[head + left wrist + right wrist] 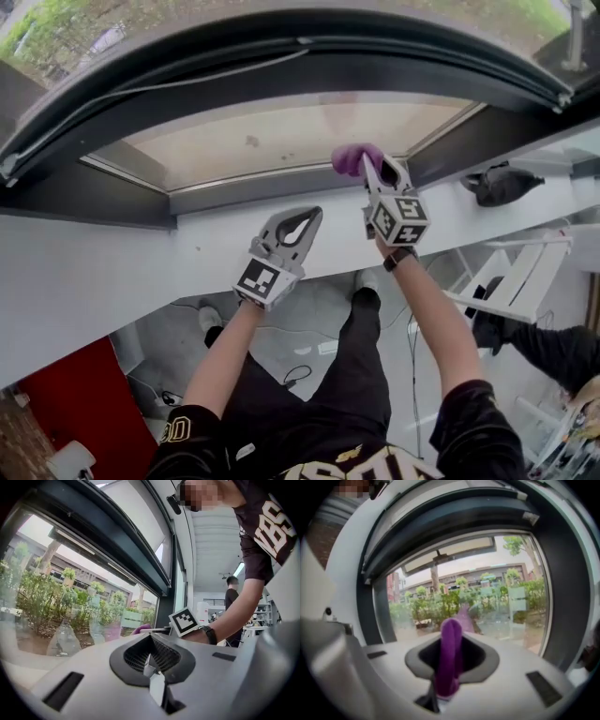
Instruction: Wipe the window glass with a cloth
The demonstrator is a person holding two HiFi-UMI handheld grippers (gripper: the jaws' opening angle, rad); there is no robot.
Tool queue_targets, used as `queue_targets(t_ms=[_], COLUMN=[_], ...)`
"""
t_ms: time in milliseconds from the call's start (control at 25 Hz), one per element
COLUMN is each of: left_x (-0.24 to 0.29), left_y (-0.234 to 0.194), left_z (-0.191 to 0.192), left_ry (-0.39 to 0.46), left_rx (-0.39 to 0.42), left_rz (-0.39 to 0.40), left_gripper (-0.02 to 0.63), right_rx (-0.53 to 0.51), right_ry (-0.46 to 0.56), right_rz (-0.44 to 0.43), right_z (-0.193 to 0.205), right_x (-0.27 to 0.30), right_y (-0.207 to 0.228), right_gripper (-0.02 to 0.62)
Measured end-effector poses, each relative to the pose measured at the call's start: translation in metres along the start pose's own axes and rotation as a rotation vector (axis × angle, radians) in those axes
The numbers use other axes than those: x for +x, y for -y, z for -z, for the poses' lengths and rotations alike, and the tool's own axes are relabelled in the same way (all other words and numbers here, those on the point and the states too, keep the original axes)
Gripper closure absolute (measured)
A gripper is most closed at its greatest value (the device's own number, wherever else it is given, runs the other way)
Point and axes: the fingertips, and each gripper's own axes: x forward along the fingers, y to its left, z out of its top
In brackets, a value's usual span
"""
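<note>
A purple cloth (352, 157) is pinched between the jaws of the right gripper (373, 172). It is held at the lower edge of the glass (281, 136), toward 5 o'clock of the pane. Whether the glass is touched cannot be told. The left gripper (302, 225) is seen at 8 o'clock of the right one, over the white sill (112, 272), its jaws pressed together with nothing between them.
</note>
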Motion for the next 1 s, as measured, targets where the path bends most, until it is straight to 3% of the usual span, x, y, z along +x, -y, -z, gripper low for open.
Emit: queue_targets(t_ms=[280, 520, 640, 880, 1000], left_x=[-0.041, -0.075, -0.097, -0.134, -0.145], left_y=[-0.011, -0.021, -0.021, -0.027, -0.035], left_z=[-0.077, -0.165, -0.205, -0.255, -0.273], left_ry=[-0.048, -0.060, -0.020, 0.034, 0.034], left_rx=[0.066, 0.095, 0.092, 0.067, 0.069], left_rz=[-0.043, -0.199, -0.278, -0.410, -0.467], left_gripper=[0.592, 0.592, 0.592, 0.592, 0.592], right_rx=[0.071, 0.026, 0.043, -0.028, -0.103], right_ry=[0.049, 0.175, 0.210, 0.239, 0.273], right_rz=[-0.128, -0.149, -0.171, -0.196, -0.159], right_z=[-0.067, -0.154, -0.190, -0.240, -0.260], right_x=[-0.064, -0.105, -0.122, -0.140, -0.143], right_y=[-0.088, -0.139, -0.168, -0.218, -0.232], right_gripper=[0.523, 0.523, 0.523, 0.523, 0.523])
